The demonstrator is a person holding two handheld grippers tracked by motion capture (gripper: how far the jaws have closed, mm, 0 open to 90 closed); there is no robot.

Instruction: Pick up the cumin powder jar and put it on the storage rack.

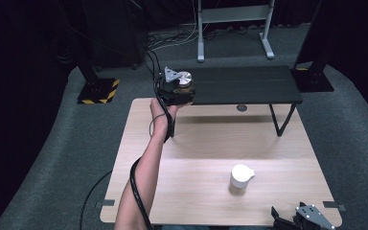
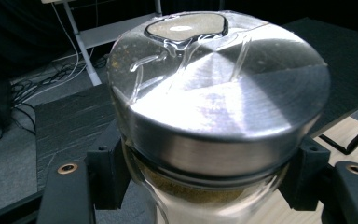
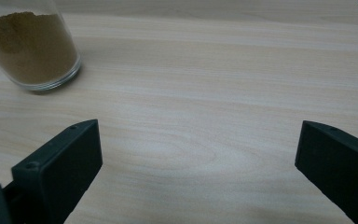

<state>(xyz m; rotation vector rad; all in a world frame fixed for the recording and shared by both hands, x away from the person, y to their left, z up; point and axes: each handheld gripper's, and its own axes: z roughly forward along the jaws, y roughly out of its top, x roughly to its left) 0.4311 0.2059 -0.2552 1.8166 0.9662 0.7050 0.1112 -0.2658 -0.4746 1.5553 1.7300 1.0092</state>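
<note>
A glass jar with a brushed metal lid (image 1: pixel 185 79) (image 2: pixel 223 93) holds brownish powder, and my left gripper (image 1: pixel 178 91) (image 2: pixel 209 177) is shut on it just below the lid. I hold it raised at the left end of the black shelf (image 1: pixel 249 86). A second glass jar with a white lid (image 1: pixel 240 179) stands on the wooden table (image 1: pixel 196 153), and its powder-filled base (image 3: pixel 32 46) shows at the upper left of the right gripper view. My right gripper (image 1: pixel 287 220) (image 3: pixel 198 154) sits low at the table's near right corner, open, with nothing between its jaws.
The black shelf stands on thin legs across the table's far edge. Behind it on the carpet are a grey metal stand (image 1: pixel 235 28), loose cables and a yellow-and-black striped base (image 1: pixel 98 91). Bare wood lies between the white-lidded jar and the shelf.
</note>
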